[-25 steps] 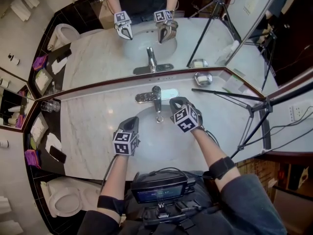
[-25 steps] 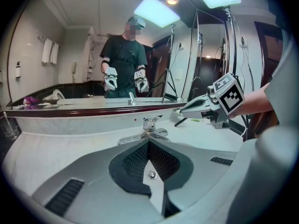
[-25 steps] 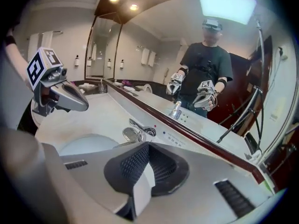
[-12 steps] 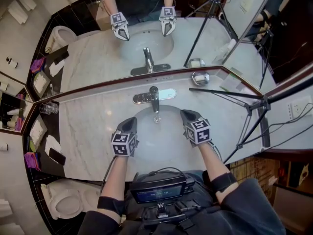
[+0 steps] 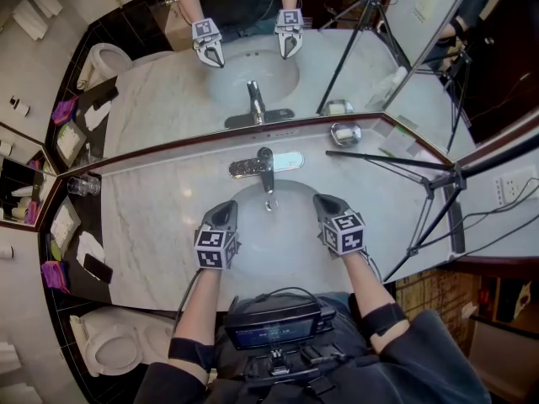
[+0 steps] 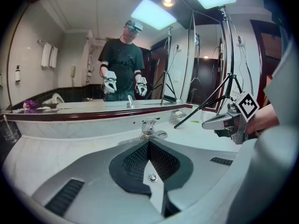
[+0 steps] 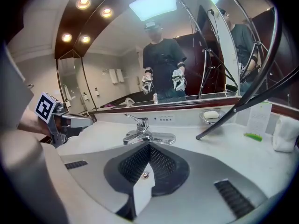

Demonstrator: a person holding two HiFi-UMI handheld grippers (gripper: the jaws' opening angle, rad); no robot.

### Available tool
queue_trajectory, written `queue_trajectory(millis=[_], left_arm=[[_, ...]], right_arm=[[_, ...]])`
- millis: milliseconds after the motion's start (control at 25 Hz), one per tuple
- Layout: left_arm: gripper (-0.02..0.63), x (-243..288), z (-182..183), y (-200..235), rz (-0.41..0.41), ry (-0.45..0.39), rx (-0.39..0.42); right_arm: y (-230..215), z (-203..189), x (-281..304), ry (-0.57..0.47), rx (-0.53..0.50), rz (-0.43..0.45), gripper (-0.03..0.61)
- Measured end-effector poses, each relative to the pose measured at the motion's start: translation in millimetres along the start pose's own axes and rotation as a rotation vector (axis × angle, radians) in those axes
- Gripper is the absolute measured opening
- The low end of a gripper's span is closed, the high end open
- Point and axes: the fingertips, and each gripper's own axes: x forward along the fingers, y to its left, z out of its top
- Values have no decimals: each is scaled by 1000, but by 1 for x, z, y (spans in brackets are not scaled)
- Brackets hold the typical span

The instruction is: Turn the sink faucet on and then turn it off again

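Note:
The chrome sink faucet (image 5: 266, 168) stands at the back rim of the white sink basin (image 5: 290, 225), its lever on top. In the head view my left gripper (image 5: 225, 209) hovers over the basin's left rim and my right gripper (image 5: 322, 200) over its right rim, both shut and holding nothing. Neither touches the faucet. In the left gripper view the faucet (image 6: 149, 127) sits straight ahead of my shut left gripper (image 6: 148, 143), with the right gripper (image 6: 219, 122) off to the right. In the right gripper view the faucet (image 7: 139, 129) lies ahead of my right gripper (image 7: 149, 146).
A wall mirror (image 5: 168, 82) runs behind the marble counter (image 5: 160, 217). A soap dish (image 5: 349, 133) sits right of the faucet and a glass (image 5: 82, 184) at the far left. A tripod leg (image 5: 392, 163) slants over the counter's right part. A toilet (image 5: 109, 343) is lower left.
My right gripper has drawn back from beside the faucet spout to the basin's right rim and has rolled so its marker cube faces up. The left gripper has not moved.

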Motion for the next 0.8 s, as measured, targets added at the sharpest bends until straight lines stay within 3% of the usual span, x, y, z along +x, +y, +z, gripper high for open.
queue_trajectory(millis=[280,520,800], left_arm=[[0,2,-2,2,-2,2,-13],[0,1,-3,3,2,8,-25],[0,2,-4,5,8,4,-32]], right_arm=[[3,3,9,10,-89,-6,20],[22,32,24,18,-291,-11,26],[52,49,64,55,-605,38,132]])
